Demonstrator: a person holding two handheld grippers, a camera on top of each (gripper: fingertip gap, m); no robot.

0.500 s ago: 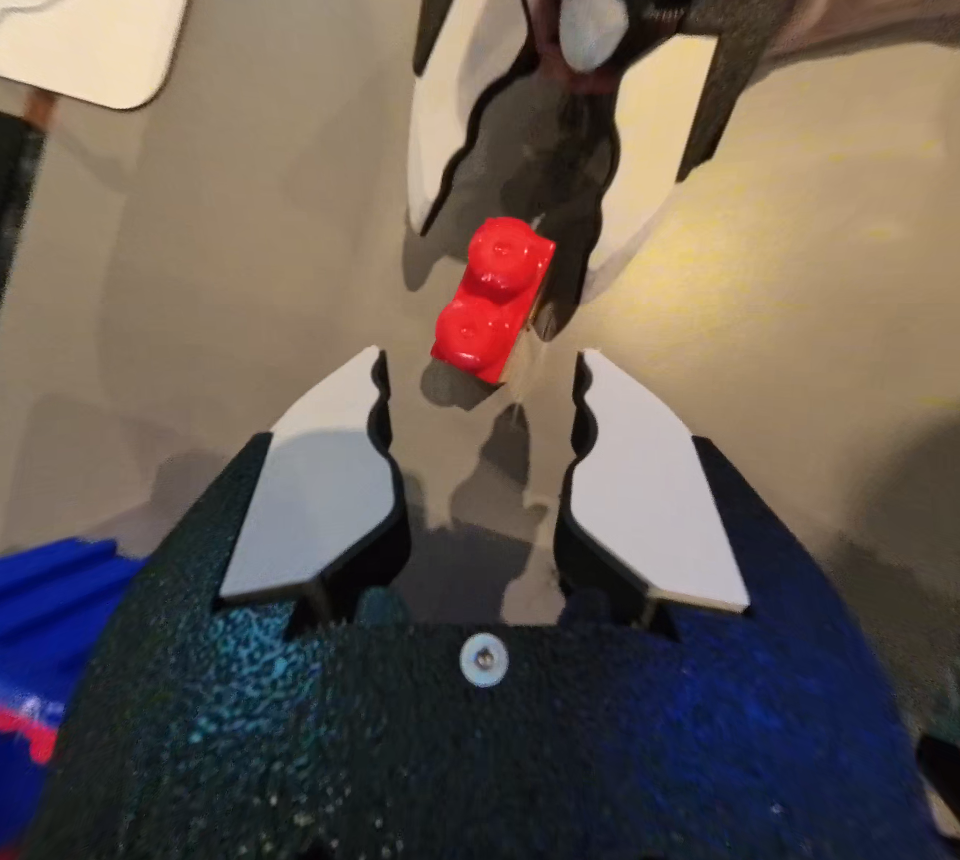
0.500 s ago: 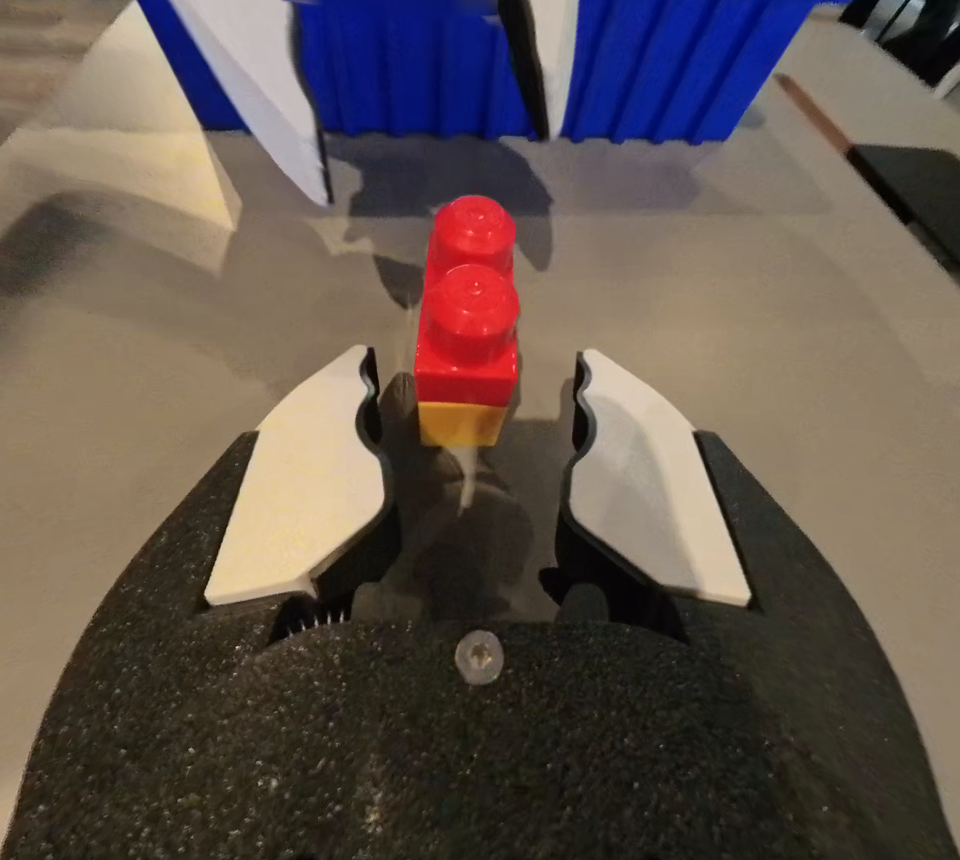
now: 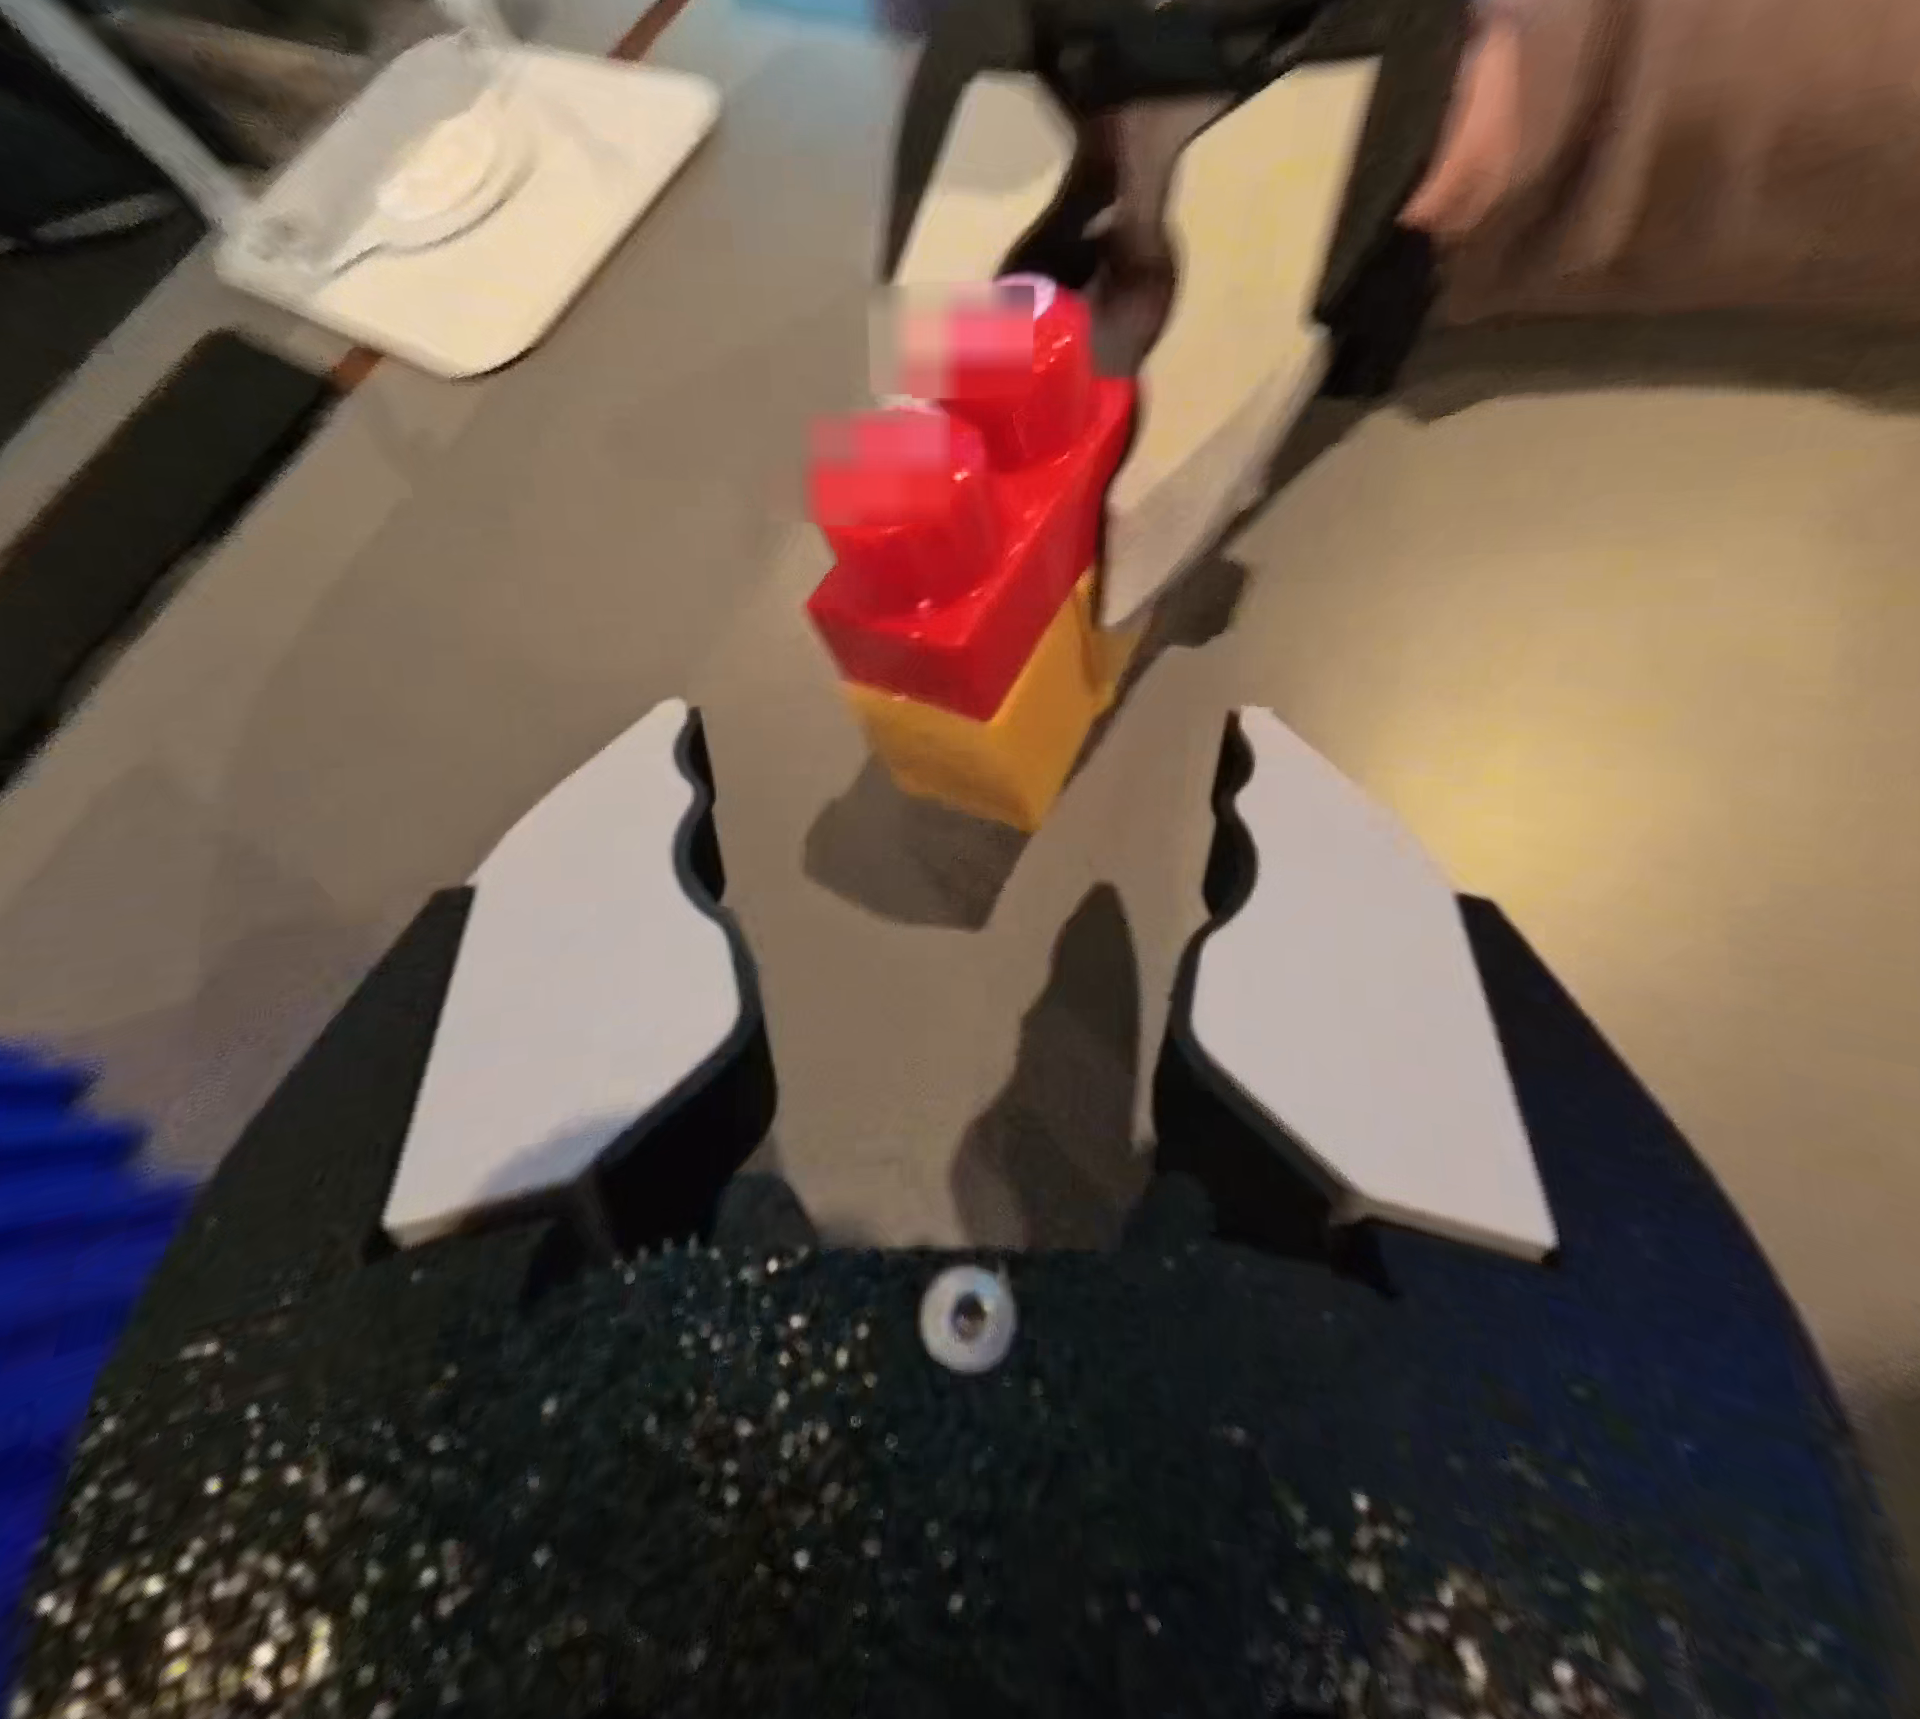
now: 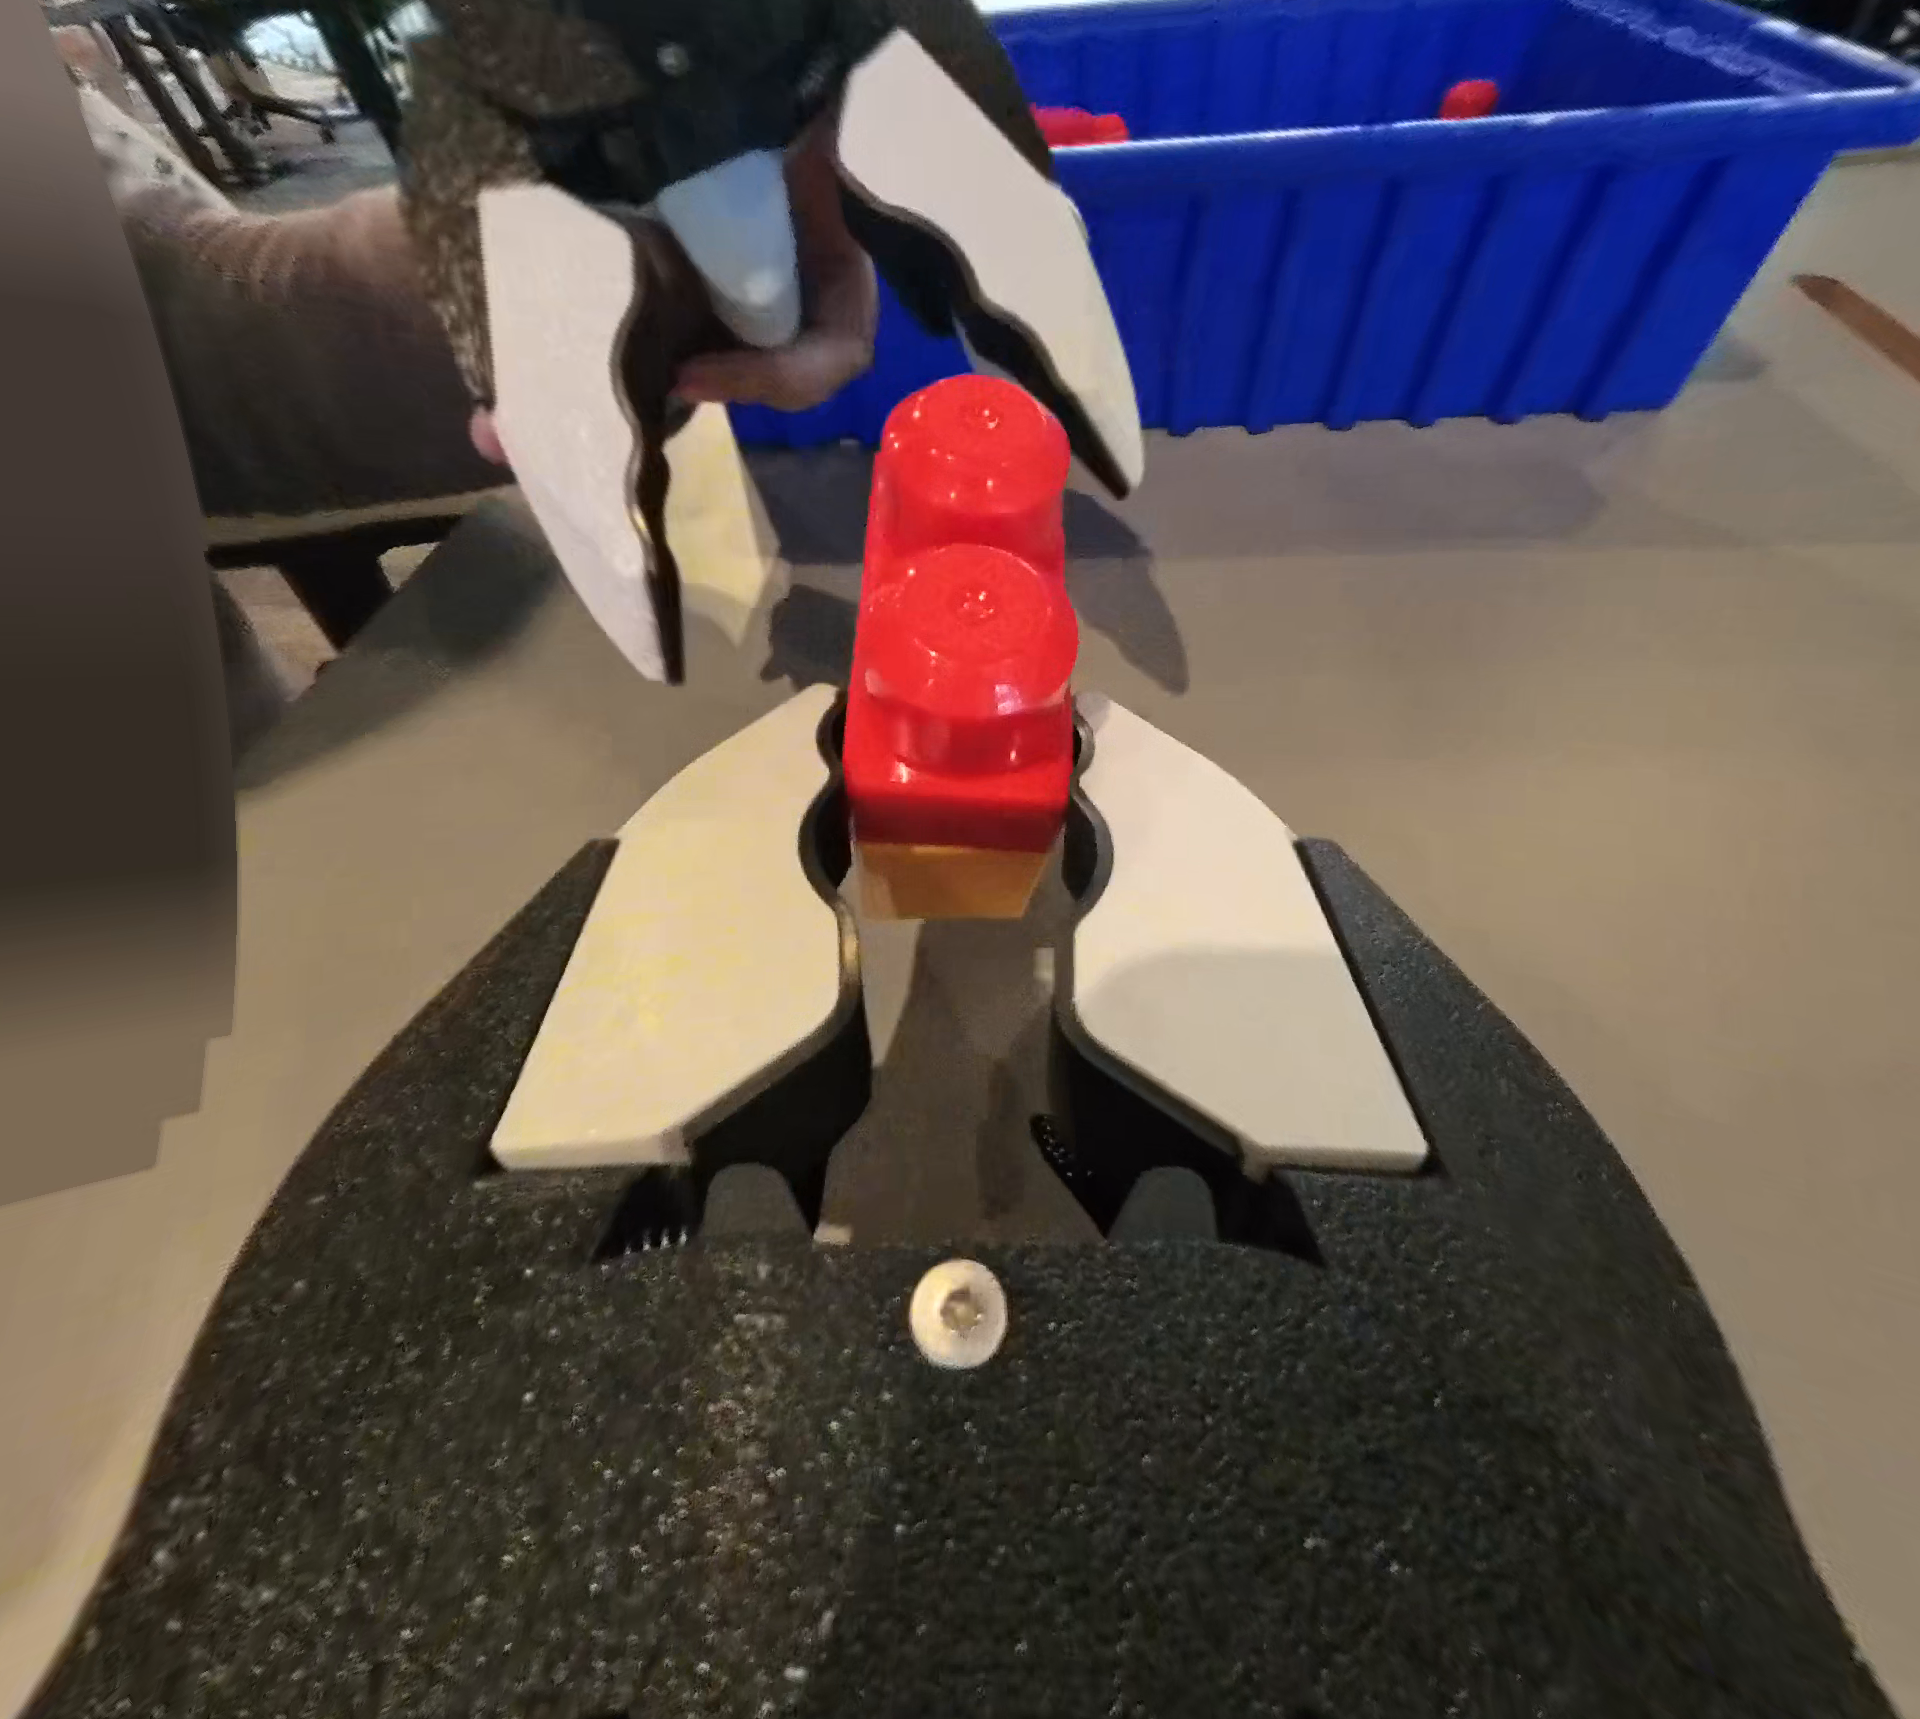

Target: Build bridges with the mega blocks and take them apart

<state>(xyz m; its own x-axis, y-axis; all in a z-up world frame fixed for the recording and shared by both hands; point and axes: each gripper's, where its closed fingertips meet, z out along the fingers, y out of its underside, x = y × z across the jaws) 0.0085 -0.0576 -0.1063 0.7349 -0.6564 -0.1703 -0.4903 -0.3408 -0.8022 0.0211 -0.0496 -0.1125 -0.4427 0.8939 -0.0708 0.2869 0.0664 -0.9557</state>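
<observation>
While the right gripper (image 4: 961,796) clamps the lower part of the two-block stack, likely steadying it for separation, the left gripper (image 3: 961,734) hangs open and empty just short of it. Red block (image 4: 961,630): glossy, two round studs, seated on a yellow block (image 4: 951,880). Stack sits low over the grey surface (image 4: 1507,734); contact unclear. Blue bin (image 4: 1455,235) behind.

blue bin (image 4: 1455,256) behind, lamp base (image 3: 468,204) aside (table (image 4: 1507,734) between bare)
</observation>
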